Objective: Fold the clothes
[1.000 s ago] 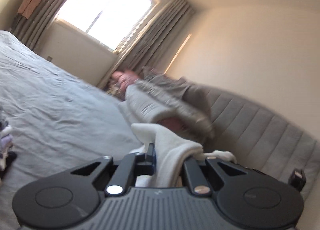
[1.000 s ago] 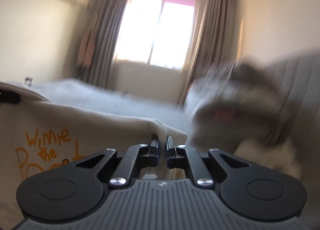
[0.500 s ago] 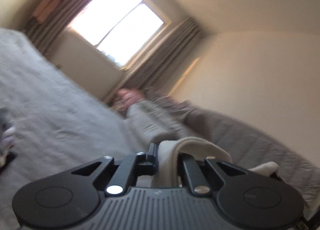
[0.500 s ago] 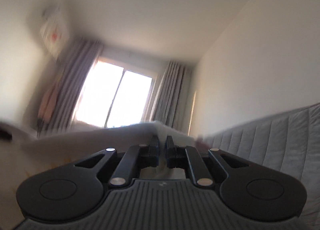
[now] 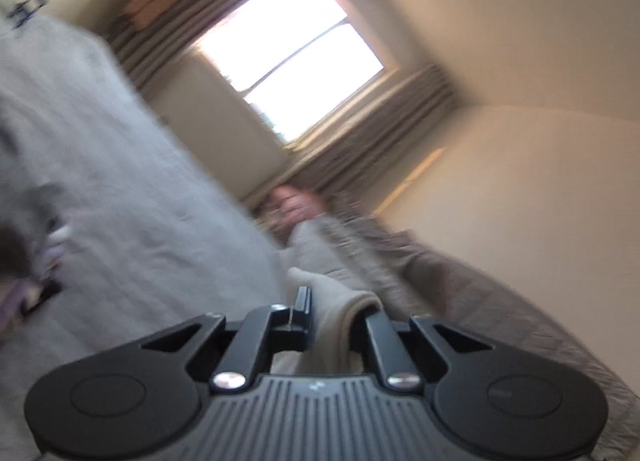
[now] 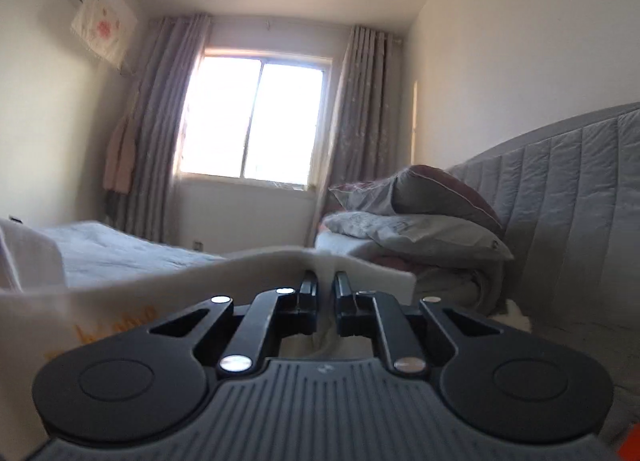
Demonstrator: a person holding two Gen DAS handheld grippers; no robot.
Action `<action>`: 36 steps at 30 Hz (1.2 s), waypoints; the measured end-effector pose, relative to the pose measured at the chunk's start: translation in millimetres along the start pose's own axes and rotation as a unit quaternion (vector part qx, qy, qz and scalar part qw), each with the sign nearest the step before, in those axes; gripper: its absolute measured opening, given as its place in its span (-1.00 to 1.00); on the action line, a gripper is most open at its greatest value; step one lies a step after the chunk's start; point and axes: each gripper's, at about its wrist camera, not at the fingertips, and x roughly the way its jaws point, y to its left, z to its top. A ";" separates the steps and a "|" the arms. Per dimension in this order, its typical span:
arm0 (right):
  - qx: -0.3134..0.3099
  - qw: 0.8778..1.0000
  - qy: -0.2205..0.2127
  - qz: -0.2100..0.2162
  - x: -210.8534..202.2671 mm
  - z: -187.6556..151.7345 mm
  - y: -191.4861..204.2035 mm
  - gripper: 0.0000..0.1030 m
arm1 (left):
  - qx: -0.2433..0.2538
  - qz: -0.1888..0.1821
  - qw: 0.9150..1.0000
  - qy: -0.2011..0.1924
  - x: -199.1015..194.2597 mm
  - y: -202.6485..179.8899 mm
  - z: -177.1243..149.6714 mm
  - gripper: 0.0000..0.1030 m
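The left gripper (image 5: 334,315) is clenched on a bunched fold of a cream garment (image 5: 340,311), which humps up between its jaws. The bed (image 5: 132,197) stretches away to its left, with a blurred dark heap of clothes (image 5: 24,257) by the near left edge.

The right gripper (image 6: 326,295) pinches the garment's (image 6: 168,285) top edge, jaws nearly closed. The cloth runs leftward from it as a taut band, its long axis across the view, so both grippers hold it at once. Orange lettering (image 6: 116,323) shows low on the left, too cut off to read. Pillows (image 6: 416,225) lie stacked against the headboard (image 6: 568,197) on the right.
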 end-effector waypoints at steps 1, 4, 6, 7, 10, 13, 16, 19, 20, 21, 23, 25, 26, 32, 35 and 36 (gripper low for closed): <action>-0.013 0.999 0.040 0.003 12.4 -5.4 3.2 -0.66 | -0.016 0.033 0.999 0.021 8.8 10.6 -2.6 -0.77; -0.048 0.968 0.244 0.038 71.7 -54.6 14.4 -0.66 | -0.072 0.121 0.987 0.081 30.8 41.9 -12.0 -0.71; -0.047 0.953 0.296 0.052 87.3 -72.4 13.8 -0.66 | -0.124 0.132 0.979 0.094 29.7 55.1 -15.9 -0.61; -0.050 0.950 0.303 0.057 90.5 -74.4 13.3 -0.66 | -0.131 0.134 0.978 0.095 26.4 54.6 -16.5 -0.59; -0.055 0.950 0.293 0.089 88.0 -60.3 10.7 -0.57 | -0.121 0.139 0.978 0.095 17.7 44.7 -17.5 -0.52; -0.055 0.947 0.295 0.112 79.0 -66.2 12.7 -0.44 | -0.096 0.143 0.978 0.115 16.9 34.9 -21.7 -0.46; -0.017 0.958 0.269 0.092 66.0 -70.7 8.7 -0.44 | -0.087 0.153 0.976 0.129 23.9 33.3 -27.7 -0.45; 0.042 0.966 0.239 0.091 67.4 -62.3 -4.1 -0.37 | -0.078 0.150 0.973 0.159 35.6 34.4 -34.8 -0.33; 0.052 0.965 0.238 0.099 71.6 -59.9 -7.1 -0.22 | -0.073 0.151 0.973 0.161 36.9 34.3 -36.0 -0.30; 0.061 0.964 0.237 0.107 75.8 -57.4 -10.1 -0.11 | -0.067 0.152 0.973 0.163 37.7 33.8 -37.0 -0.30; 0.051 0.959 0.251 0.121 92.7 -60.6 -10.6 0.20 | -0.055 0.155 0.973 0.164 40.2 34.0 -39.4 -0.30; 0.033 0.951 0.278 0.134 115.6 -73.6 -4.2 0.20 | -0.044 0.157 0.973 0.165 42.4 34.0 -40.7 -0.30; 0.030 0.946 0.292 0.140 125.7 -81.8 0.4 0.20 | -0.039 0.158 0.973 0.166 42.4 34.5 -41.3 -0.31; -0.014 0.956 0.264 0.127 133.6 -84.9 19.4 -0.13 | 0.003 0.147 0.977 0.156 45.3 32.0 -40.4 -0.87; -0.045 0.972 0.206 0.102 117.2 -68.7 25.5 -0.72 | 0.018 0.102 0.988 0.115 40.0 24.0 -31.7 -0.93; -0.055 0.976 0.187 0.093 111.8 -63.3 27.6 -0.73 | 0.024 0.086 0.991 0.100 38.0 21.2 -28.6 -0.93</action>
